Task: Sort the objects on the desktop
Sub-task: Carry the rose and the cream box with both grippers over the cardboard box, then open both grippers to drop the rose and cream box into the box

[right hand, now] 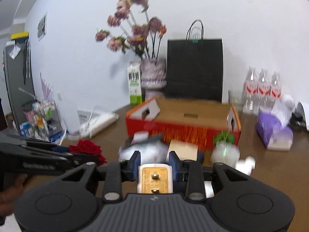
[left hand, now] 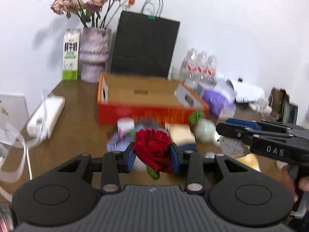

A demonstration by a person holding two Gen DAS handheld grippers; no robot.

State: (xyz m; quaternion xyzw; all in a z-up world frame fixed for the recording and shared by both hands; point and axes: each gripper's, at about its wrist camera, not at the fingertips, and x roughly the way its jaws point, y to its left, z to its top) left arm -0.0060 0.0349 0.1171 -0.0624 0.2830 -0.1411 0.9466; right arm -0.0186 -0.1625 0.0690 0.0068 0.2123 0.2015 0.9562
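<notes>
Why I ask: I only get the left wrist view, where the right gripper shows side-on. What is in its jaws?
Observer: A white charger, clamped between the jaws of the right gripper.
Operator: Which way does it face?
Observer: Its yellow face, with two prongs, looks back at the wrist camera.

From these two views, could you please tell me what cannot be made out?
- Small items behind the red rose: motion-blurred, both views.
- Inside of the orange cardboard box: hidden by its front wall.
- Right tongs hold a white plug adapter; its print is too small.
</notes>
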